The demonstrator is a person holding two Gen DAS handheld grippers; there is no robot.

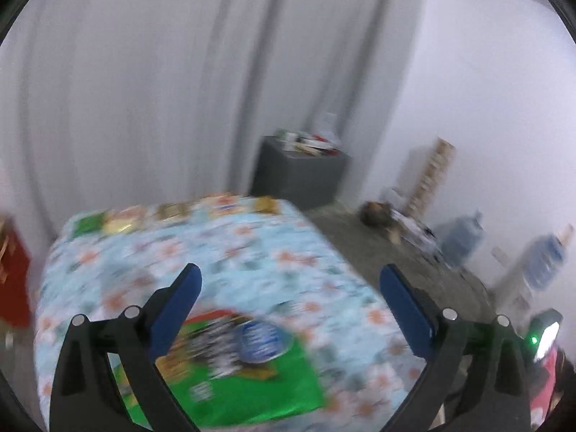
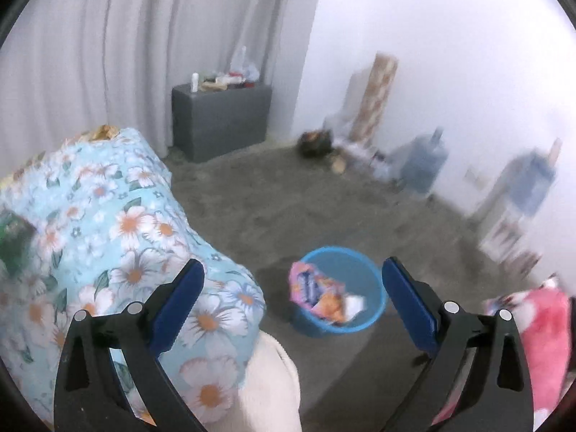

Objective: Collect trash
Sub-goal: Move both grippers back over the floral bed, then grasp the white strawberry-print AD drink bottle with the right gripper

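Nearest the viewer, the left gripper (image 1: 289, 280) hangs over the desk (image 1: 273, 252) with its blue fingers (image 1: 178, 309) spread wide and nothing between them. Directly below lies a green snack packet (image 1: 234, 370) (blurred; its print cannot be read), flat on the flowered cloth. A row of smaller wrappers (image 1: 172, 212) lines the desk's far edge.

The right gripper (image 2: 293, 282) is likewise spread wide and empty, held above the floor just beside the desk's corner (image 2: 230, 288). Between its fingers (image 2: 410, 306), lower down, stands a blue bin (image 2: 360, 270) on the grey carpet (image 2: 270, 208); crumpled wrappers (image 2: 316, 295) sit inside it against the near-left rim.

Farther off, a grey box (image 2: 219, 122) with clutter on top stands against the curtain (image 2: 126, 36), and two water jugs (image 2: 424, 158) stand along the white wall.
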